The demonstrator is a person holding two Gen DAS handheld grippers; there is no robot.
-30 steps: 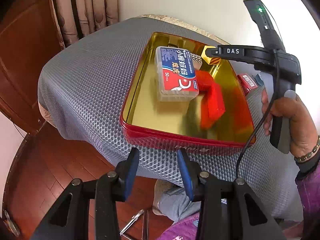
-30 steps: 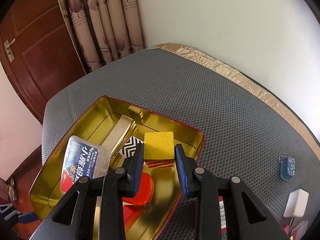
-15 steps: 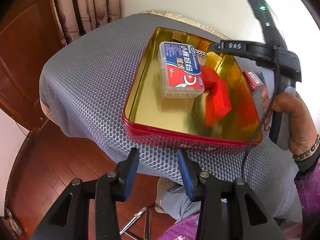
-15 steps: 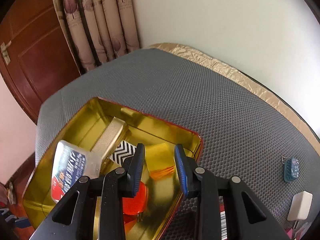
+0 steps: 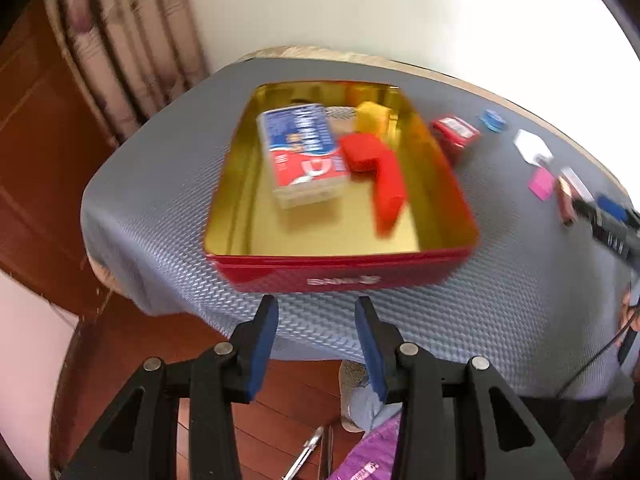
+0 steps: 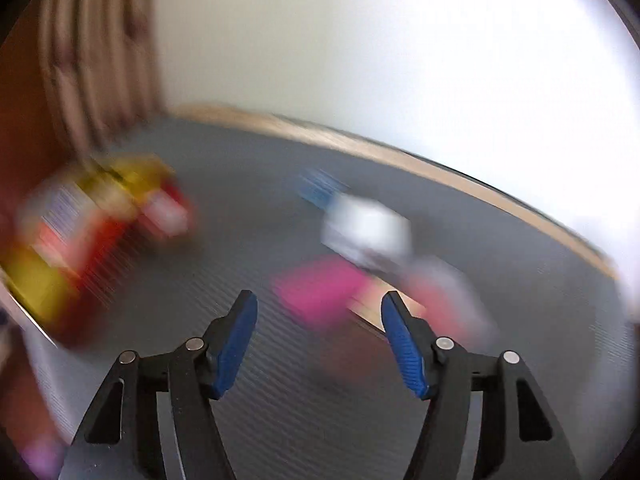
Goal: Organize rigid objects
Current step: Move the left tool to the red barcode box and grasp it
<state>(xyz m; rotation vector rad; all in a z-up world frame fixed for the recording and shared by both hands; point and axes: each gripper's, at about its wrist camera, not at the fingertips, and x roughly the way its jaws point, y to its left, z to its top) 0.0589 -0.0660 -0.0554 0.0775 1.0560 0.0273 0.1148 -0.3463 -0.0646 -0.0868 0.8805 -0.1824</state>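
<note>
A red tin (image 5: 340, 276) with a gold inside sits on the grey mat. It holds a blue-and-red box (image 5: 304, 152), red blocks (image 5: 384, 176) and a yellow block (image 5: 370, 118). My left gripper (image 5: 316, 316) hangs off the table's near edge in front of the tin, open and empty. The right wrist view is heavily blurred. My right gripper (image 6: 318, 304) is over the mat, right of the tin (image 6: 40, 280), its jaws opening with nothing between them. Just beyond its tips lie a pink item (image 6: 320, 288) and a white item (image 6: 368, 228).
Loose on the mat to the right of the tin are a small red box (image 5: 456, 134), a blue round piece (image 5: 493, 120), a white item (image 5: 530, 146) and a pink one (image 5: 542, 184). A curtain and a wooden door stand at the left. Wooden floor lies below the table's edge.
My right gripper left the yellow block in the tin, swung fast to the right over the loose items, and its jaws widened. My left gripper shifted slightly and rolled.
</note>
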